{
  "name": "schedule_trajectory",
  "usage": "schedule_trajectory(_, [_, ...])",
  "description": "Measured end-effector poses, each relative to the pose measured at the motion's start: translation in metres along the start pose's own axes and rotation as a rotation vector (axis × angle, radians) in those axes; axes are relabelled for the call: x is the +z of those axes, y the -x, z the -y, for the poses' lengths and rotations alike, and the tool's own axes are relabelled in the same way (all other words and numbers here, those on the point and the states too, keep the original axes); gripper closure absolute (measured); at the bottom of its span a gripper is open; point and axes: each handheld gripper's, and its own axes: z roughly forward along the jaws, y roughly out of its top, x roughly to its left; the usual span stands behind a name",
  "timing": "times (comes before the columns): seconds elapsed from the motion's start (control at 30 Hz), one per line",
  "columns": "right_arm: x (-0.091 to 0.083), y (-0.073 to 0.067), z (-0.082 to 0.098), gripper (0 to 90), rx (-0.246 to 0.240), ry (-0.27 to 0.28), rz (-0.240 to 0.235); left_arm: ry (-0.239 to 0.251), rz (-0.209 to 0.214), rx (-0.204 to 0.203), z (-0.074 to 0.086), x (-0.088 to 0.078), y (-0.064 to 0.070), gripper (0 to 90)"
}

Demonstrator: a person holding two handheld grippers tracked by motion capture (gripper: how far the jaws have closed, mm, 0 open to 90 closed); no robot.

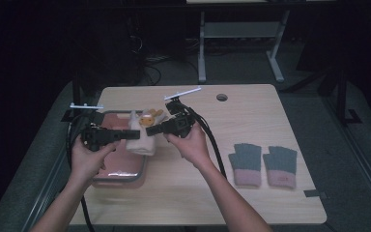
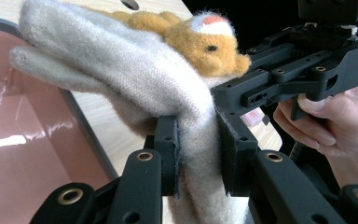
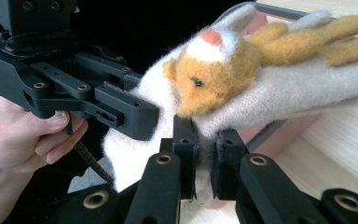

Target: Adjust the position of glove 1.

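High view: left gripper (image 1: 123,135) and right gripper (image 1: 150,129) meet at centre-left of the frame, both jaws pinching one cream glove (image 1: 141,137) held above the surface (image 1: 251,116). The glove hangs over the right edge of a pink tray (image 1: 121,166) at lower left. An orange plush animal (image 1: 151,116) sits on the glove's upper part.

Left gripper view: jaws pressed on a fold of the glove (image 2: 121,70) at bottom centre; plush animal (image 2: 200,42) at top centre, tray (image 2: 18,140) at left, right gripper (image 2: 298,70) at upper right.

Right gripper view: jaws clamp the glove's (image 3: 284,88) edge at bottom centre, just under the plush head (image 3: 209,74); left gripper (image 3: 70,84) at upper left.

High view, lower right: a pair of grey-and-pink gloves (image 1: 263,164) lies flat, well apart from the grippers.
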Motion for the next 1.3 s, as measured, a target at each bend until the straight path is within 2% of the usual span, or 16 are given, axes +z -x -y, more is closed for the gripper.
schedule_trajectory(0.4, [0.023,-0.005,-0.009,82.3,0.009,-0.012,-0.043,0.008,-0.022,-0.017,0.004,-0.02,-0.014,72.1])
schedule_trajectory(0.6, [0.037,-0.005,-0.012,82.3,0.009,-0.026,-0.058,0.006,-0.03,-0.048,0.007,-0.027,-0.023,72.1])
schedule_trajectory(0.77, [0.049,-0.003,-0.013,82.2,0.021,-0.036,-0.077,-0.001,-0.037,-0.073,0.01,-0.031,-0.032,72.3])
schedule_trajectory(0.97, [0.061,0.0,-0.015,82.2,0.025,-0.047,-0.088,-0.004,-0.055,-0.082,0.011,-0.035,-0.039,72.3])
schedule_trajectory(1.3, [0.082,0.008,-0.014,81.9,0.045,-0.087,-0.082,-0.027,-0.085,-0.115,0.02,-0.032,-0.056,72.5])
